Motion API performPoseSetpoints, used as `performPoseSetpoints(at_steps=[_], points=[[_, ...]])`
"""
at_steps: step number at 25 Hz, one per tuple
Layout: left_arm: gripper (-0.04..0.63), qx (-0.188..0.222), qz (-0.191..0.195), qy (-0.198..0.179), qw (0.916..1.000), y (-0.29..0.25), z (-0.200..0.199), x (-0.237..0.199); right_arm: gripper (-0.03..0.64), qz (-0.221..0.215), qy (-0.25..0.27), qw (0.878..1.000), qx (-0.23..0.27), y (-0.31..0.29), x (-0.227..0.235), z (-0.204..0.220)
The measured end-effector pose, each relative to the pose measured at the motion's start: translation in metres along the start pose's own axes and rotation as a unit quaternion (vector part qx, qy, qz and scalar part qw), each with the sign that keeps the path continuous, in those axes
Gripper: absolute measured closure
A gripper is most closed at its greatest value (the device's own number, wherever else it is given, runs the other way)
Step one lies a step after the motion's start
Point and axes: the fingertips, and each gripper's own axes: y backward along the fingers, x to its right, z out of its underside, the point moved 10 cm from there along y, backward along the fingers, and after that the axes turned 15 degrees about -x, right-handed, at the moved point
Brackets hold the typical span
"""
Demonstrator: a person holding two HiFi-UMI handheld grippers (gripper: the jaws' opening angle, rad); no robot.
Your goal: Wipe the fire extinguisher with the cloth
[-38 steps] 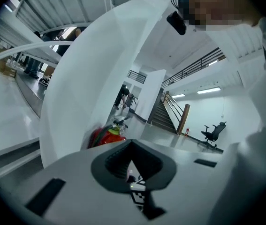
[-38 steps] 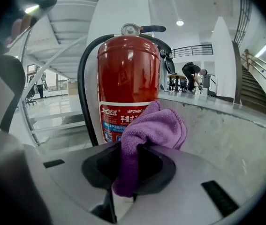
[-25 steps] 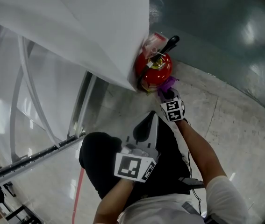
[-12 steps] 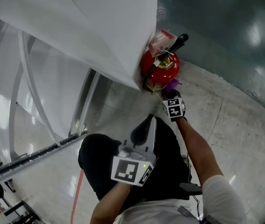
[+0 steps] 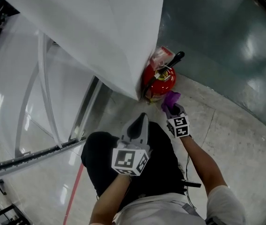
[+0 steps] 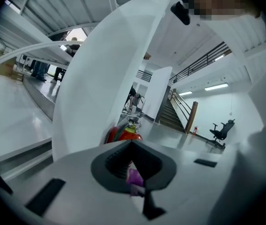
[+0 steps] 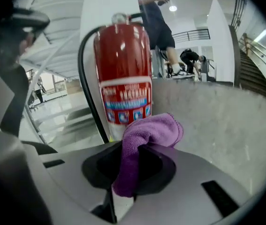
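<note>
The red cylindrical fire extinguisher (image 5: 160,80) stands upright on the floor, tucked against the lower corner of a large white slanted panel (image 5: 100,32) that closes off its left side and rises over it. A black hose (image 7: 83,74) runs down the extinguisher's left flank. To its right and towards the person the pale speckled concrete floor (image 5: 231,125) lies open, meeting a dark glossy floor strip (image 5: 226,41) further out along a curved seam.

The right gripper (image 5: 172,108) points at the extinguisher's lower body from the open side. Its jaws are closed on a purple microfibre cloth (image 7: 148,137), which bunches out above them and sits just beside the cylinder below the printed label (image 7: 125,104); whether cloth and metal touch cannot be told.

The left gripper (image 5: 140,120) hangs back over the person's dark trouser leg (image 5: 100,158), apart from the extinguisher, aimed the same way. Its jaws are pressed together with nothing between them; the cloth shows only beyond them.
</note>
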Motion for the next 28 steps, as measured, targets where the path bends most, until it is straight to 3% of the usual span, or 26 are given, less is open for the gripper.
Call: performPoseSetpoints(at_steps=[4,10,15,20,23,28], points=[[0.591,0.007,-0.005,0.008,0.9999,-0.005,-0.016,-0.016,0.554,-0.022,0.02,0.995,0.095,0.08,-0.016,-0.046],[0.591,0.011,0.018,-0.032,0.9993,-0.007,-0.036,-0.026,0.554,-0.041,0.098,0.975,0.193,0.13,-0.051,-0.095],[0.591,0.011,0.021,-0.019,0.9996,-0.006,-0.031,-0.031,0.554,-0.025,0.154,0.972,0.176,0.118,-0.061,-0.097],[0.591,0.012,0.033,-0.013,0.9993,-0.002,-0.029,-0.03,0.554,-0.055,0.28,0.948,0.143,0.118,-0.054,-0.081],[0.591,0.015,0.036,-0.017,0.9991,0.001,-0.029,-0.03,0.554,-0.084,0.277,0.95,0.114,0.107,-0.041,-0.083],[0.591,0.015,0.042,-0.016,0.9989,0.003,-0.027,-0.025,0.554,-0.084,0.251,0.959,0.097,0.091,-0.032,-0.089]])
